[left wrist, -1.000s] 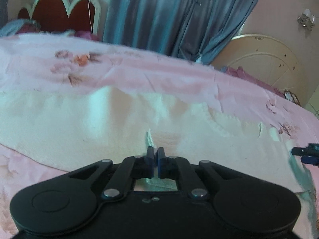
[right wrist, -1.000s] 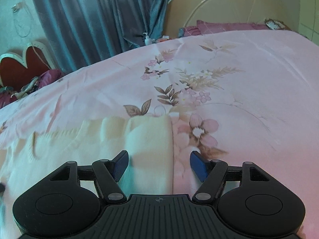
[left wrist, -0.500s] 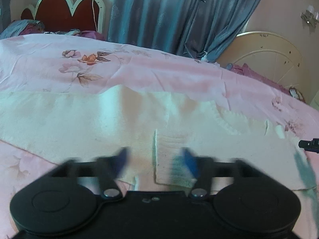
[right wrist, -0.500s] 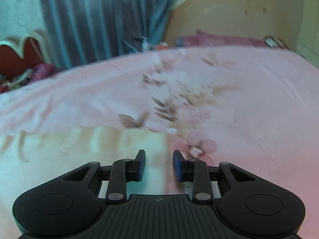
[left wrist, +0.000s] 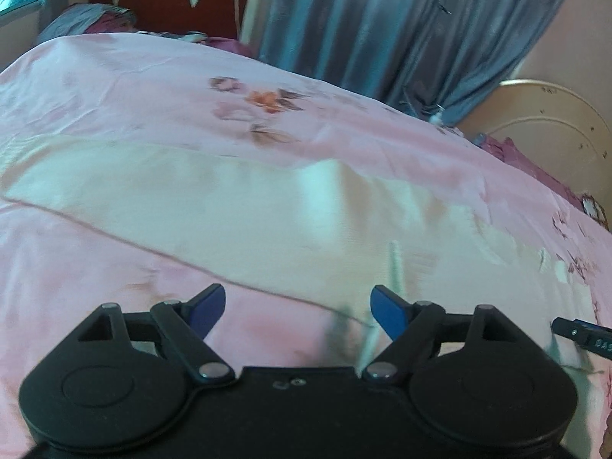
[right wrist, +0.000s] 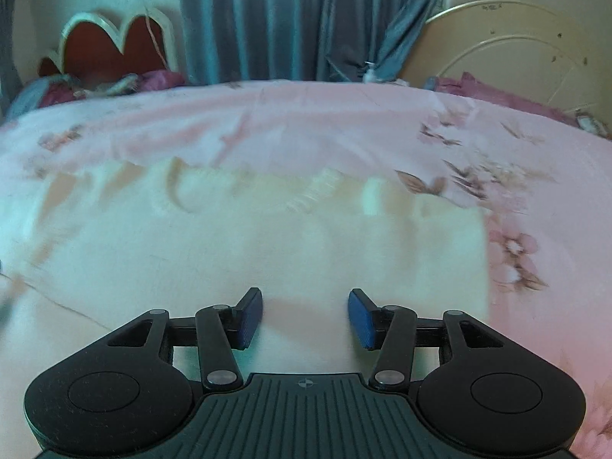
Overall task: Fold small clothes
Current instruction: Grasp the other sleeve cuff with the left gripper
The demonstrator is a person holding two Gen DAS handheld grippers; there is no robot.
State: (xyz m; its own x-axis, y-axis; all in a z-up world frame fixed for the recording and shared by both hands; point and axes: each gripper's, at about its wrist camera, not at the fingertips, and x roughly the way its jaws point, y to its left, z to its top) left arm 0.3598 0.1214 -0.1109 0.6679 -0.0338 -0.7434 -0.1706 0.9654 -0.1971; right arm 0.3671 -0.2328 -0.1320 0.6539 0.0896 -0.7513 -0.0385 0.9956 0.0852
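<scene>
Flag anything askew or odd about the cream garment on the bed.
The cream garment lies mostly flat on the pink floral bedsheet, but its far edge is rumpled into small folds. Both the left claw and right claw are open, holding nothing.

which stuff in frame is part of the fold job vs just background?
Job:
cream garment, spread on the bed
left gripper, open
right gripper, open

Background:
pink floral bedspread
blue curtain
red headboard
cream round headboard
</scene>
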